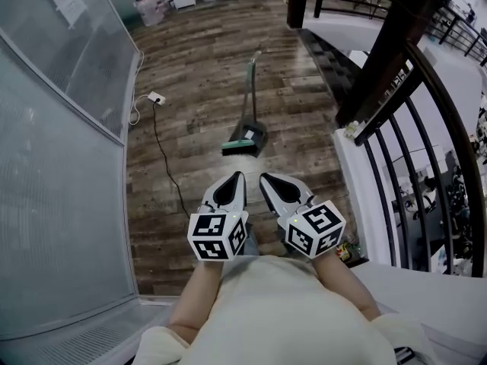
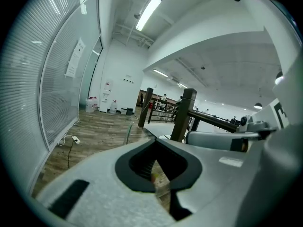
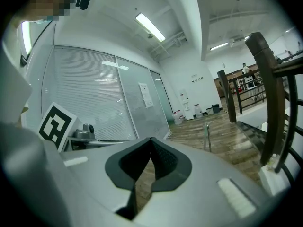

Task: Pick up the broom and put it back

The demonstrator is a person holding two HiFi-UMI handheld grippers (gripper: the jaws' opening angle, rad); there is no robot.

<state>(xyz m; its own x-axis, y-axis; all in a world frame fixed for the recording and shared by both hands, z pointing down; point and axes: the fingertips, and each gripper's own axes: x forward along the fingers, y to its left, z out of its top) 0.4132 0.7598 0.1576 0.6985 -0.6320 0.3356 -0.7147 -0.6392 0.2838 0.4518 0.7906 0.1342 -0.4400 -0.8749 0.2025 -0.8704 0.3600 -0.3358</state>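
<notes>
The broom stands on the wood floor ahead of me, its green head low and its thin grey handle rising away from me. A dark dustpan sits right behind the head. Both grippers hover side by side well short of the broom, with bare floor between. My left gripper is shut and holds nothing; its own view shows the jaws met, with the broom handle far beyond. My right gripper is likewise shut and empty, with the handle distant.
A glass partition with blinds runs along the left. A white power strip and its black cable lie on the floor near it. Dark railing posts and a white ledge bound the right. White containers stand far back.
</notes>
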